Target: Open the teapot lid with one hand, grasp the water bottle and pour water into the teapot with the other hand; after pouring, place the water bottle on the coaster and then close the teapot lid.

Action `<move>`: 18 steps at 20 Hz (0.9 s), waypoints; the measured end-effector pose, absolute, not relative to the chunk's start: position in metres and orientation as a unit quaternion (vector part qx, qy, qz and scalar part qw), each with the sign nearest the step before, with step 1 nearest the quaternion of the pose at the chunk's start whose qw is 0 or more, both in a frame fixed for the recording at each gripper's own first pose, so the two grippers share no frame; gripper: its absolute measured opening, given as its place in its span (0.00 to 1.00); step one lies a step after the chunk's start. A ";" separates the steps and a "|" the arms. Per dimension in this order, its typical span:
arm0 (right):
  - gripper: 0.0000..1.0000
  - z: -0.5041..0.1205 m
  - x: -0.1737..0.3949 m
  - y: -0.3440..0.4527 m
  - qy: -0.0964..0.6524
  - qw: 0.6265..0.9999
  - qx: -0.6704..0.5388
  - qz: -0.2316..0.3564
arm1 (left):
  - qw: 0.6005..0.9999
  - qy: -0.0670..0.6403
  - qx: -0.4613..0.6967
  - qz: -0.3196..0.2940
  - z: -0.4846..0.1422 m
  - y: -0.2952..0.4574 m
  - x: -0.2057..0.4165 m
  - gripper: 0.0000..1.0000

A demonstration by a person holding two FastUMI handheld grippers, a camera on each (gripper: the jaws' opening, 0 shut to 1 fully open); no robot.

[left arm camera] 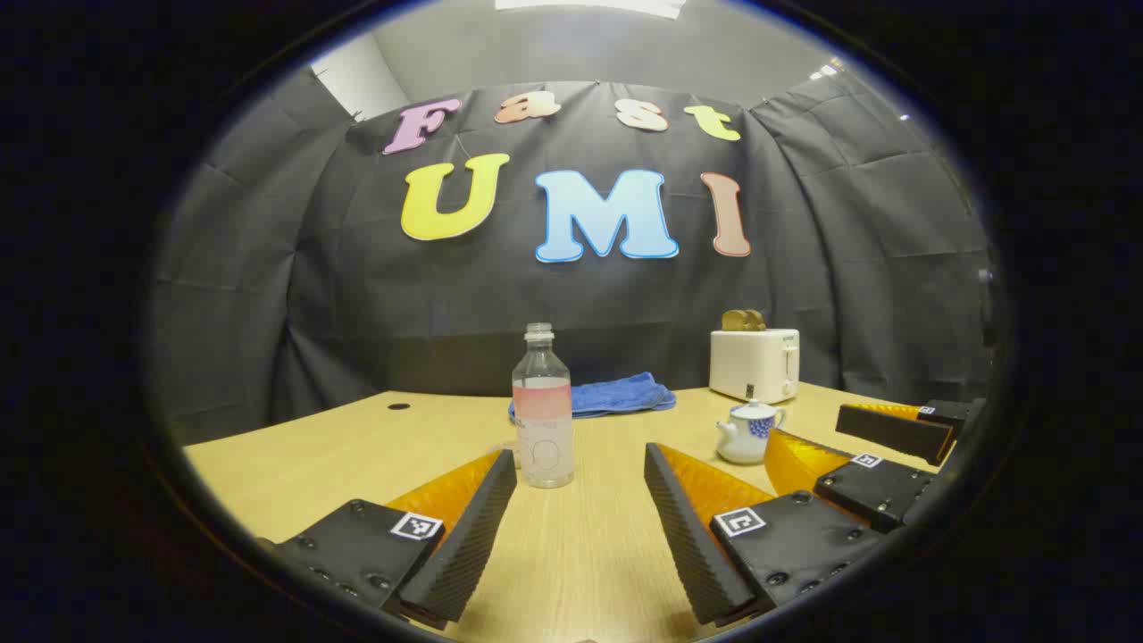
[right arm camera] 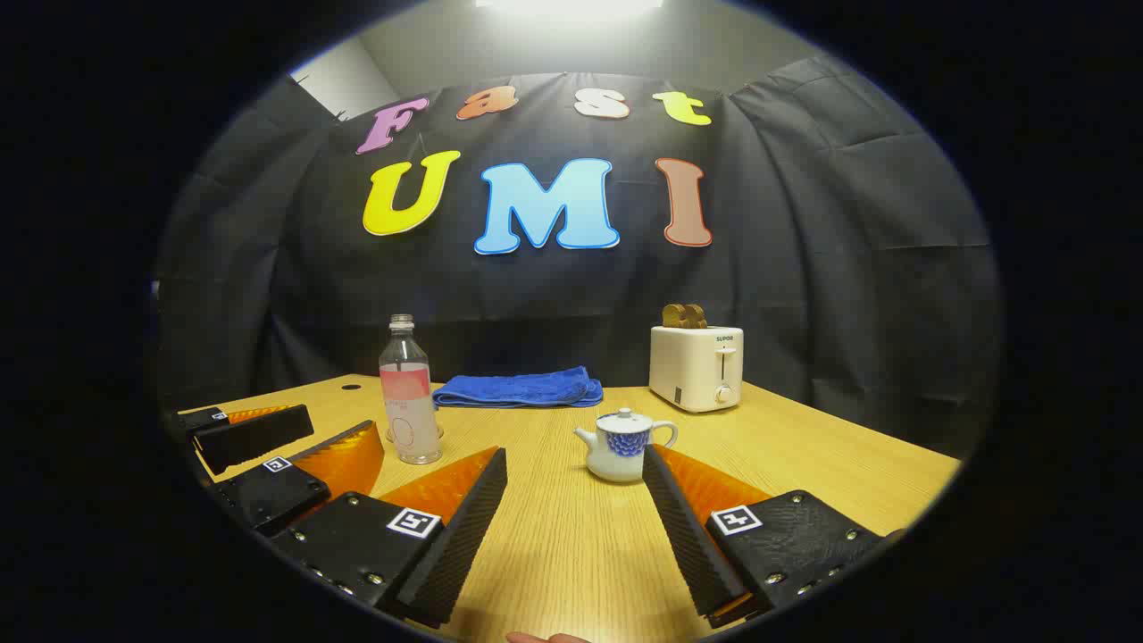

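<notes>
Left gripper view: one water bottle, cap off, stands upright on the bench just beyond the left gripper, between its jaws, which are spread wide and hold nothing. One teapot, lid on, sits right of them. Right gripper view: the teapot stands ahead of the right gripper, nearer its right jaw; jaws apart, empty. One blue towel and one toaster stand behind.

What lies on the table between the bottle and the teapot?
Nothing: in the right gripper view, bare wood runs from the bottle to the teapot. The blue towel lies farther back, near the wall, not between them.
</notes>
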State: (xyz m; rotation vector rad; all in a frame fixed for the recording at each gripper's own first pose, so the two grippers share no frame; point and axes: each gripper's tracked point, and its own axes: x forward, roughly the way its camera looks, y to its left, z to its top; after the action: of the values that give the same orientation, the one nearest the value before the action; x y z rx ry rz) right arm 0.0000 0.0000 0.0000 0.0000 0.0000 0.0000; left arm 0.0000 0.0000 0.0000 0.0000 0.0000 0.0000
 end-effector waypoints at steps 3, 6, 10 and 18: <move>0.95 0.000 0.000 -0.001 0.000 1.000 0.000 -0.005 | 1.000 0.000 0.000 0.005 0.000 0.001 0.001 1.00; 0.95 0.000 0.000 -0.001 0.000 1.000 0.000 -0.005 | 1.000 0.001 0.000 0.005 0.000 0.000 0.000 1.00; 0.95 0.000 0.000 -0.002 0.000 1.000 0.000 -0.011 | 1.000 0.003 0.000 0.002 0.000 0.000 0.000 1.00; 0.94 -0.003 0.001 -0.002 0.009 1.000 0.016 -0.020 | 1.000 0.002 0.000 -0.013 -0.001 -0.003 0.000 1.00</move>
State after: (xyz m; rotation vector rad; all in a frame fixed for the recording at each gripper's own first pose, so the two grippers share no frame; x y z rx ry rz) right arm 0.0011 -0.0024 -0.0028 0.0321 0.0171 -0.0398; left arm 0.0002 -0.0029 -0.0007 0.0007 0.0047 -0.0257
